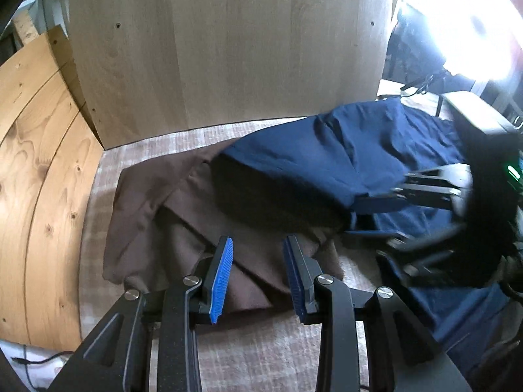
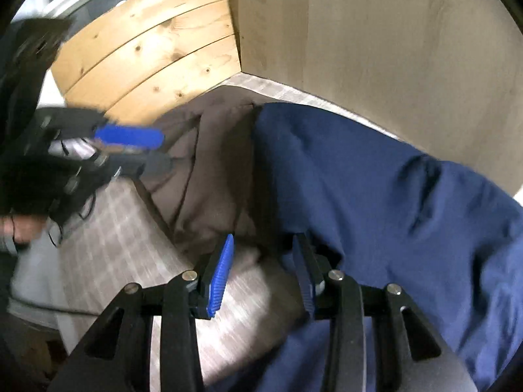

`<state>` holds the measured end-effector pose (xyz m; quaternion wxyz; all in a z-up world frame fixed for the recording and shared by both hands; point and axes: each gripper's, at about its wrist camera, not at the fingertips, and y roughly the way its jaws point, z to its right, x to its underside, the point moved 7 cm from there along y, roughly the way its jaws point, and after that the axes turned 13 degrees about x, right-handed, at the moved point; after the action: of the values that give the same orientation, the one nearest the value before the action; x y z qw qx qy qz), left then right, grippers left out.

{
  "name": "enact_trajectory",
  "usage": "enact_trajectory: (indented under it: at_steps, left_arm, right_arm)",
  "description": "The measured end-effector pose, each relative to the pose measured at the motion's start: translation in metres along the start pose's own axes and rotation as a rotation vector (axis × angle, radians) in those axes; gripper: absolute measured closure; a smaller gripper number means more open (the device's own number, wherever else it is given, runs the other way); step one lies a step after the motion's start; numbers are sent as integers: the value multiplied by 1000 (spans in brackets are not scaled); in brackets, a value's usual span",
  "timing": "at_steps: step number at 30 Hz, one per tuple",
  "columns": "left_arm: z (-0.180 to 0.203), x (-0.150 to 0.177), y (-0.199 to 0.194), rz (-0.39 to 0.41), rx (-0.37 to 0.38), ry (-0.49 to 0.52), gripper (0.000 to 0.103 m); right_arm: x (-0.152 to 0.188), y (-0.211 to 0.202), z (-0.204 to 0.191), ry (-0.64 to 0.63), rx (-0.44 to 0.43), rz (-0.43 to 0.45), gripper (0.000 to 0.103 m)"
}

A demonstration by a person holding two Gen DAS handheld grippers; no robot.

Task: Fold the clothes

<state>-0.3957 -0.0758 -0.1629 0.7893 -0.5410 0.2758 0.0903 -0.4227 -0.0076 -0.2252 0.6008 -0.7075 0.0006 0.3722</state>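
A folded brown garment [image 1: 183, 202] lies on the checked cloth, also visible as the brown garment [image 2: 212, 170] in the right wrist view. A navy garment [image 1: 327, 150] billows up and overlaps its right side. My left gripper [image 1: 258, 261] hovers open over the brown garment's near edge with nothing between its pads; it shows blurred as the left gripper [image 2: 153, 150]. My right gripper [image 2: 263, 271] has its jaws apart, and the gap between them shows no cloth. The navy garment [image 2: 376, 196] drapes against its right finger. From the left wrist it appears as the blurred right gripper [image 1: 359, 217] under the navy fold.
A pale wood panel [image 1: 228, 49] stands behind the clothes and pine planks [image 1: 39, 163] close the left side. The checked tablecloth [image 1: 261, 343] covers the surface. Bright light [image 1: 474, 32] glares at upper right. A person's hand [image 2: 16, 228] holds the left gripper.
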Motion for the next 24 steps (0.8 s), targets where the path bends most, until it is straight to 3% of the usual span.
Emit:
enact_trajectory:
  at_steps: [3, 4, 9, 14, 16, 18, 21, 23, 24]
  left_arm:
    - [-1, 1, -2, 18, 13, -5, 72]
    - [-2, 1, -2, 22, 18, -9, 72]
    - [-3, 3, 0, 16, 45, -8, 72]
    - [4, 3, 7, 5, 73, 5, 72]
    - [9, 2, 9, -5, 79, 12, 72]
    - [15, 2, 10, -12, 85, 27, 72]
    - [21, 4, 10, -23, 83, 45, 72]
    - [23, 7, 10, -32, 80, 51, 71]
    - [24, 8, 10, -36, 78, 53, 71]
  right_arm:
    - [-5, 18, 1, -6, 21, -41, 68]
    - [-5, 22, 2, -6, 11, -53, 77]
    - [-2, 11, 24, 93, -89, -66, 96]
    - [-2, -4, 24, 74, -104, -56, 95]
    - [-2, -1, 17, 40, -65, -56, 76]
    - [-2, 1, 9, 7, -26, -56, 73]
    - [-1, 15, 10, -27, 48, -74, 73]
    - [0, 19, 15, 7, 15, -86, 78]
    - [1, 20, 20, 30, -5, -96, 93]
